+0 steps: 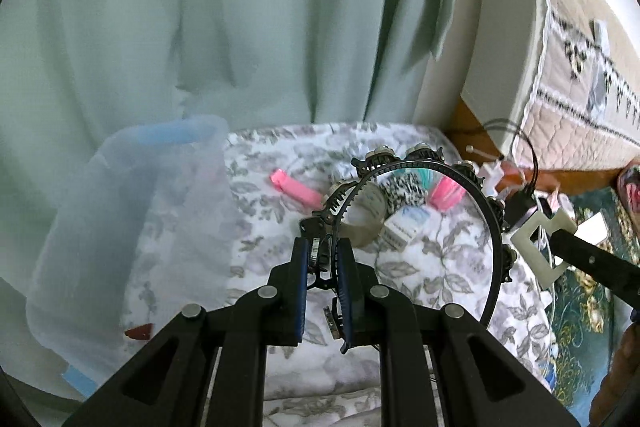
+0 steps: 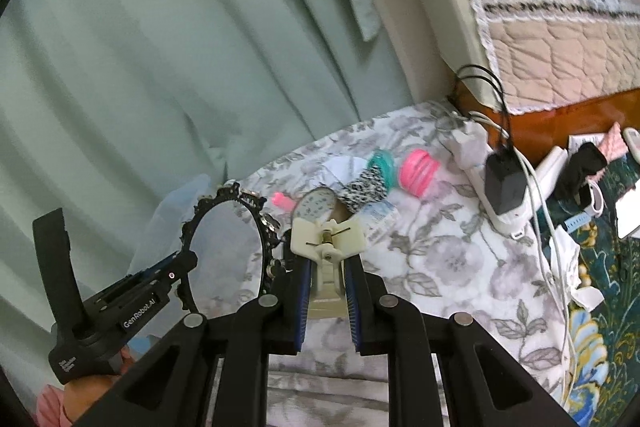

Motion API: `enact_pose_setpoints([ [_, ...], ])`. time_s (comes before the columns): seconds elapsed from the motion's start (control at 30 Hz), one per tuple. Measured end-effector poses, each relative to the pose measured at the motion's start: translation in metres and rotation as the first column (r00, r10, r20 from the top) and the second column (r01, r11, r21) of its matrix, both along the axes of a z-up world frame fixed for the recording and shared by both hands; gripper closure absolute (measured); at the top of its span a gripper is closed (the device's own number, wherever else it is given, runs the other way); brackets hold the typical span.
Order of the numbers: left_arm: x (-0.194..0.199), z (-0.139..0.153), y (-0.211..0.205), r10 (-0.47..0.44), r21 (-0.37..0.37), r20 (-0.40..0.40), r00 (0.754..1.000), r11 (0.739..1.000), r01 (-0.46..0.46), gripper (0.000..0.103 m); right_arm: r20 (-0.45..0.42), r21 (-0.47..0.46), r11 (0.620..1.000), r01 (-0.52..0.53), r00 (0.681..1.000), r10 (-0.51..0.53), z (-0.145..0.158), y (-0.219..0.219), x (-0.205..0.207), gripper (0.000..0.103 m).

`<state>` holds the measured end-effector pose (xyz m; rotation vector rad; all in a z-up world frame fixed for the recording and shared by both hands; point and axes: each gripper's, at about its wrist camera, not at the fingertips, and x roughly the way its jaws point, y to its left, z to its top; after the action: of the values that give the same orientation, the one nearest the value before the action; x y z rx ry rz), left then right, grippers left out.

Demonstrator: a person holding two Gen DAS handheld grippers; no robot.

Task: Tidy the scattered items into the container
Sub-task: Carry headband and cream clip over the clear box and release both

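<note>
Left gripper (image 1: 326,267) clamps black studded headband (image 1: 494,211); right gripper (image 2: 328,285) clamps cream hair clip (image 2: 327,241). Both above floral bedspread (image 1: 448,267). Translucent container (image 1: 120,211) at left; pink clip (image 1: 294,187), hair ties (image 2: 418,169) beyond.

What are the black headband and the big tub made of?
The headband looks like thin black plastic, maybe metal: a slim hoop with fine comb teeth and shiny studs along it. It is pinched in the left tongs. The tub seems to be soft-looking, frosted clear plastic: the flowery cloth shows through its wall, and it has a blue handle.
</note>
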<state>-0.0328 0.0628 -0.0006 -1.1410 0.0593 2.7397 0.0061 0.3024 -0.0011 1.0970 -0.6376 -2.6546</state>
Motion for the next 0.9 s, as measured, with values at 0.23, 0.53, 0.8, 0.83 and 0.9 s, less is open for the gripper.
enact_pose_setpoints([
  [0.23,0.012,0.018,-0.038,0.052,0.037,-0.065,0.997,0.998,-0.050,0.089,-0.048,0.055,0.997,-0.050,0.997,0.053,0.024,-0.035,0.003,0.085],
  [0.53,0.021,0.030,-0.091,0.139,0.116,-0.110,0.984,0.985,-0.127,0.089,-0.080,0.122,0.982,-0.144,0.985,0.155,0.045,-0.091,0.001,0.085],
  [0.8,0.029,0.027,-0.143,0.232,0.172,-0.114,0.966,0.962,-0.211,0.089,-0.092,0.178,0.959,-0.219,0.967,0.238,0.056,-0.138,-0.003,0.085],
  [0.83,0.030,0.027,-0.148,0.244,0.179,-0.113,0.963,0.959,-0.221,0.089,-0.090,0.183,0.956,-0.231,0.964,0.250,0.056,-0.146,-0.005,0.085],
  [0.9,0.032,0.025,-0.162,0.271,0.197,-0.111,0.956,0.949,-0.246,0.089,-0.087,0.194,0.948,-0.252,0.958,0.273,0.056,-0.159,-0.008,0.085],
])
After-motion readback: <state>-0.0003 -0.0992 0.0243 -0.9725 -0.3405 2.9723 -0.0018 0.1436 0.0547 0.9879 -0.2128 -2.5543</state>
